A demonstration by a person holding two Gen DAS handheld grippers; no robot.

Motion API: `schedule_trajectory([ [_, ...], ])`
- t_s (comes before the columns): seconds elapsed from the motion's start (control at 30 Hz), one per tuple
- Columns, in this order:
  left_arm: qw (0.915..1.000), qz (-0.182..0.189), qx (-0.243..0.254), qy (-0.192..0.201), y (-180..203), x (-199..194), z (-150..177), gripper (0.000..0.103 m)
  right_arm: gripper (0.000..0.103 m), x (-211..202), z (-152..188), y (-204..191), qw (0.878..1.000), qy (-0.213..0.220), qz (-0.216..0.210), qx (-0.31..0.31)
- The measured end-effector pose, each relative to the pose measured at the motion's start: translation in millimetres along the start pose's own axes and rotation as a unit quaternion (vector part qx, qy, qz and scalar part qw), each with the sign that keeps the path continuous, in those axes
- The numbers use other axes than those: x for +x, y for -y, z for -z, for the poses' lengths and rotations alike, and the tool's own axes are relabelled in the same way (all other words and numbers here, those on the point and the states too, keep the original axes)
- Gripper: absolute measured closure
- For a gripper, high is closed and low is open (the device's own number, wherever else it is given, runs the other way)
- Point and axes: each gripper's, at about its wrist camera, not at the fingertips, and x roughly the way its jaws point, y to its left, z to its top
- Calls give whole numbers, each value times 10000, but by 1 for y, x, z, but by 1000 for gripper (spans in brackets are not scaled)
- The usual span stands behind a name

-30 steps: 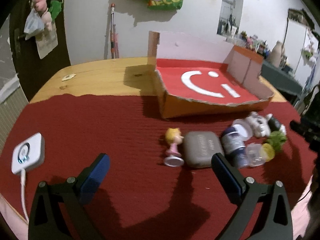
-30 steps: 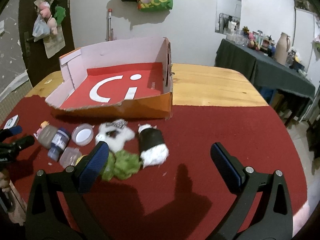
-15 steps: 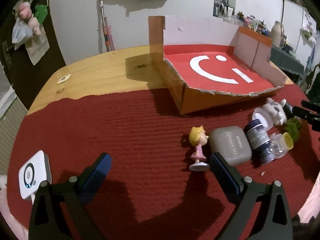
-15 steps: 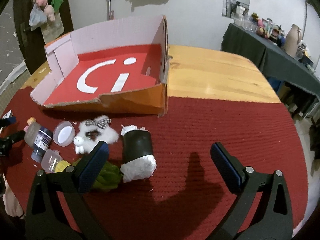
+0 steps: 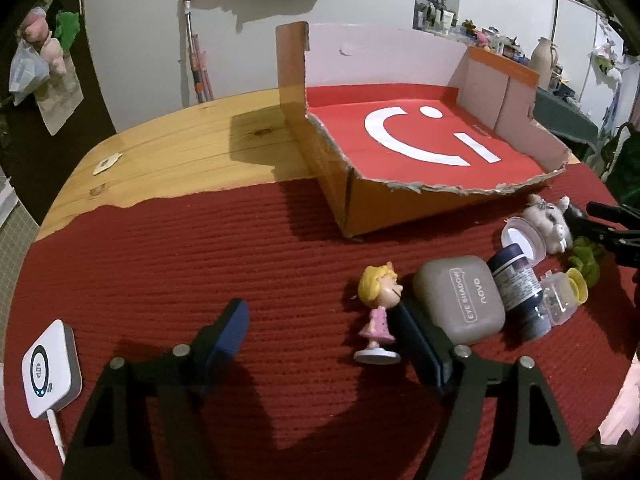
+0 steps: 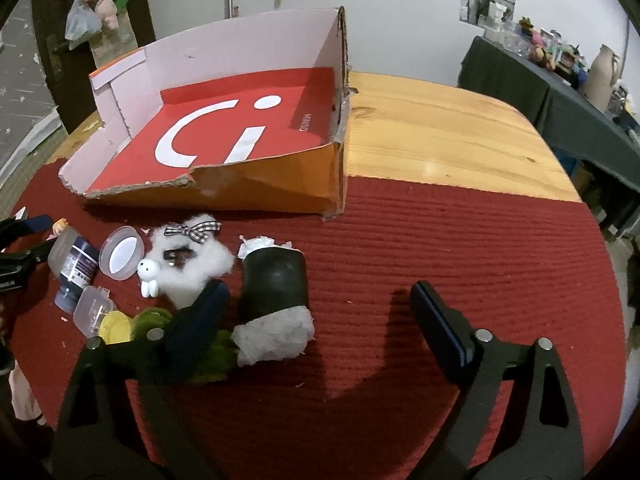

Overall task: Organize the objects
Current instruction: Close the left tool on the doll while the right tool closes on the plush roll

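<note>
A blonde figurine in a pink dress stands on the red cloth between the fingers of my left gripper. It is beside the right finger and well apart from the left one, and the jaws are closing. A black and white fluffy roll lies between the fingers of my right gripper. Those jaws are closing too, with the right finger still clear of the roll. Between the two lie a grey eye shadow case, a dark blue bottle, a small yellow-capped jar, a white fluffy toy and a green scrunchie.
A torn cardboard box with a red floor stands open behind the objects. A white device on a cable lies at the cloth's left front. Bare wooden tabletop extends beyond the cloth. A dark-draped side table stands at the right.
Both grippers came lower and nearer to the objects and their jaws narrowed. The figurine now stands between the left fingers, and the black and white roll lies between the right ones.
</note>
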Motion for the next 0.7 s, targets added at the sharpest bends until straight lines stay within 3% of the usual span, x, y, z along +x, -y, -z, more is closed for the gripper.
schedule_trajectory([
  [0.17,10000,54,13,41,1,-1,2,30,21,2,0,0,10000,-8,-76,-4],
  [0.3,9998,119,86,107,4,-2,2,38,35,4,-1,-5,9999,17,-47,-142],
  [0.4,9996,205,105,167,7,-2,3,48,51,3,-1,-11,9994,56,-146,-302],
  [0.5,9990,307,181,277,13,-4,5,67,66,2,0,-15,9989,76,-322,-336],
  [0.53,9988,337,218,298,16,-5,5,78,70,2,0,-16,9986,86,-392,-348],
  [0.57,9984,391,254,314,19,-5,5,82,70,1,1,-16,9985,87,-406,-368],
  [0.7,9984,364,245,361,22,-5,4,82,70,-2,1,-18,9978,131,-501,-405],
])
